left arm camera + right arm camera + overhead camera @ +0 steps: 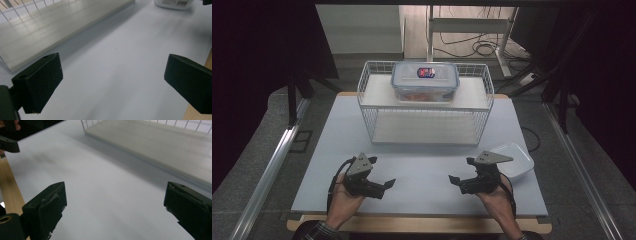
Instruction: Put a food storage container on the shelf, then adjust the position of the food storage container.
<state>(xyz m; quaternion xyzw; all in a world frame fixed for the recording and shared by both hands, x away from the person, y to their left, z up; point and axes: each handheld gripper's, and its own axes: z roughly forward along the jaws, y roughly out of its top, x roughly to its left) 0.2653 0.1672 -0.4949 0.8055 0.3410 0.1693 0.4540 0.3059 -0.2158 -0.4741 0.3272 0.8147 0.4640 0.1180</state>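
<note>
High view: both hand-held black grippers low over the pale grey table mat (422, 175), left gripper (384, 186) and right gripper (455, 181) each with jaws spread wide, nothing between them, tips turned toward one another. Nearest thing: shallow white plastic tray (512, 159) just beside the right gripper, at the mat's right edge. Farther back, clear lidded plastic food box (425, 81) on the top shelf of the white wire rack (424, 102). Likely risks: a sideways swing of the right hand nudging the light tray off the mat; a trailing cable catching its rim; a reach for the box snagging the rack's wire rim and tipping it.
</note>
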